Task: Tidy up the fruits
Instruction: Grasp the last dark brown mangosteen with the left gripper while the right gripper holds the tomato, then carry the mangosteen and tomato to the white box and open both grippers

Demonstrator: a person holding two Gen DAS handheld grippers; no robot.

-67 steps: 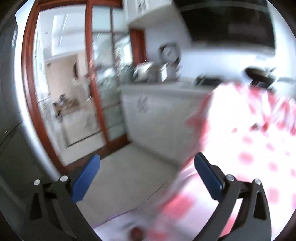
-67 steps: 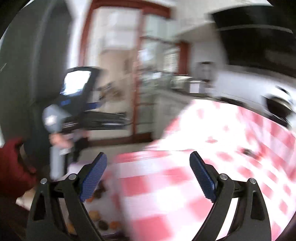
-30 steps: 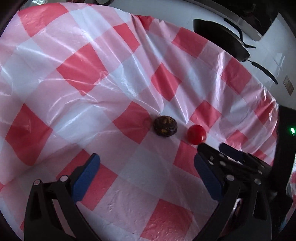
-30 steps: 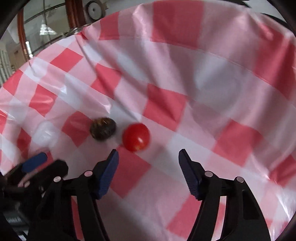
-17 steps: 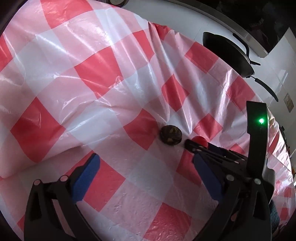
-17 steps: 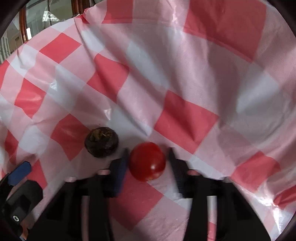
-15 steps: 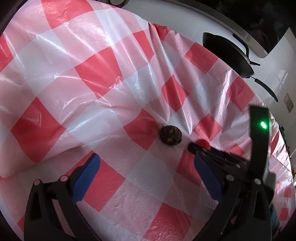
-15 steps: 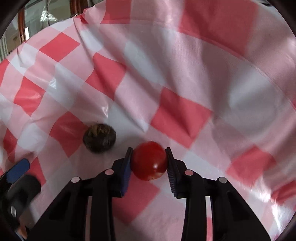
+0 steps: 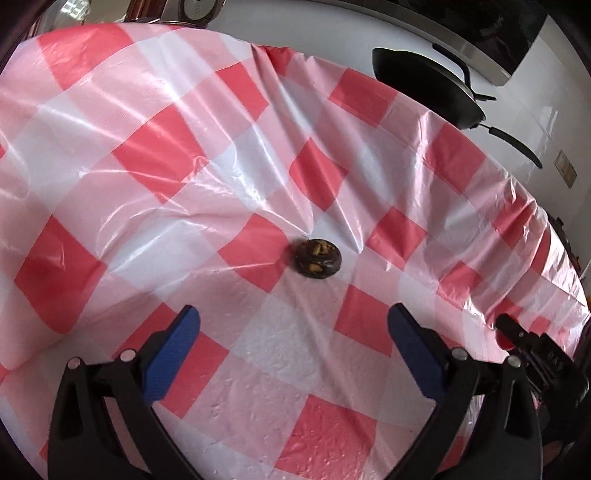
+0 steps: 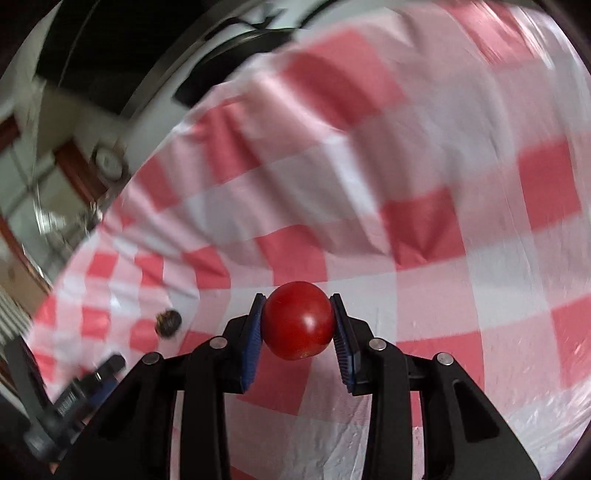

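Note:
A round red tomato (image 10: 297,320) sits between the blue pads of my right gripper (image 10: 297,325), which is shut on it above the red-and-white checked tablecloth (image 10: 424,177). The same gripper (image 9: 511,338) shows at the right edge of the left wrist view, a sliver of the tomato (image 9: 501,339) beside its tip. A dark, wrinkled fruit with yellow patches (image 9: 317,257) lies on the cloth, ahead of my left gripper (image 9: 291,332), which is open and holds nothing. That dark fruit (image 10: 168,322) appears small at the left in the right wrist view.
A black pan (image 9: 424,86) with a long handle rests on the white counter beyond the cloth's far edge. The plastic cloth (image 9: 147,155) is creased into ridges near the dark fruit. A kettle-like appliance (image 9: 195,11) stands at the top left.
My right gripper closed on the tomato beside the dark fruit, lifted it and swung away to the right while rolling. The left gripper has stayed open over the cloth.

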